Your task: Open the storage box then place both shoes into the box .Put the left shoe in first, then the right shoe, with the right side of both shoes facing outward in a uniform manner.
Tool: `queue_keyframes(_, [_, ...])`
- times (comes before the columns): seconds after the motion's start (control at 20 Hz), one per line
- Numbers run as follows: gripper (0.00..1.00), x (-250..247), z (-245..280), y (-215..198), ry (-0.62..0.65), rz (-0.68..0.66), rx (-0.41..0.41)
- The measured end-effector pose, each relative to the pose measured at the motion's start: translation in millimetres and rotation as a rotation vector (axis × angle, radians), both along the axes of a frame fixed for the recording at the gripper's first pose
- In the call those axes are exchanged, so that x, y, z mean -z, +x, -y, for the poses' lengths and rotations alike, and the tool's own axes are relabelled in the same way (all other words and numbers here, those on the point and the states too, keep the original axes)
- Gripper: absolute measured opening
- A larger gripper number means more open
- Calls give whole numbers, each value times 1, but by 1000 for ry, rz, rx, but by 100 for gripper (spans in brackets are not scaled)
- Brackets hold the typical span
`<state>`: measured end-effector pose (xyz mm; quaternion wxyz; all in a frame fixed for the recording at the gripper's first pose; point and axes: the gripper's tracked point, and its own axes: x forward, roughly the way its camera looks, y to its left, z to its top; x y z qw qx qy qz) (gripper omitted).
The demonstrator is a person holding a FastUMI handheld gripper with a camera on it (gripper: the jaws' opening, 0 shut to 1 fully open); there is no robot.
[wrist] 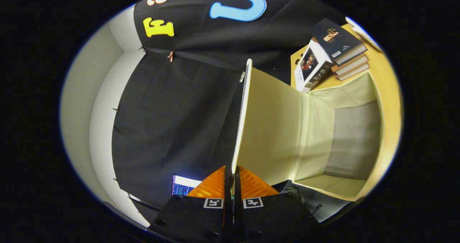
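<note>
The view is rolled sideways. My gripper [231, 174] is shut on the edge of the storage box lid [267, 128], a pale yellow panel that rises from between my fingers and stands swung away from the box. The storage box [381, 88] lies just beyond the lid. Its mouth is open, showing pale yellow walls and a grey bottom with nothing inside. The lid's thin white rim runs straight ahead of my fingertips.
A wooden table [390, 74] carries the box. Beside the box sits a stack of books [337, 45], with one white book [311, 68] leaning against it. A lit screen [183, 185] glows beside my fingers. A white wall [93, 102] borders the booth cloth.
</note>
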<state>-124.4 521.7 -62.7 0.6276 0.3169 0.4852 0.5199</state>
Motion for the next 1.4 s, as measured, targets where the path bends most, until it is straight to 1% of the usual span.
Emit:
queue_keyframes(0.15, [5,11,-41,-10,-30,36,-19])
queue_keyframes(0.3, [5,26,-74,-16,-58,38,-25])
queue_keyframes(0.55, [5,42,-99,-21,-83,70,-17])
queue_keyframes(0.6, [5,38,-101,-22,-65,72,-13])
queue_keyframes(0.65, [9,34,-107,-22,-46,84,-5])
queue_keyframes(0.7, [16,32,-104,-20,-45,107,5])
queue_keyframes(0.75, [43,32,-107,-16,-47,136,14])
queue_keyframes(0.85, [97,28,-92,-14,-59,176,33])
queue_keyframes(1.0, [97,19,-68,-6,-92,257,60])
queue_keyframes(1.2, [97,8,-9,20,-150,399,131])
queue_keyframes(1.4, [97,9,58,38,-250,513,143])
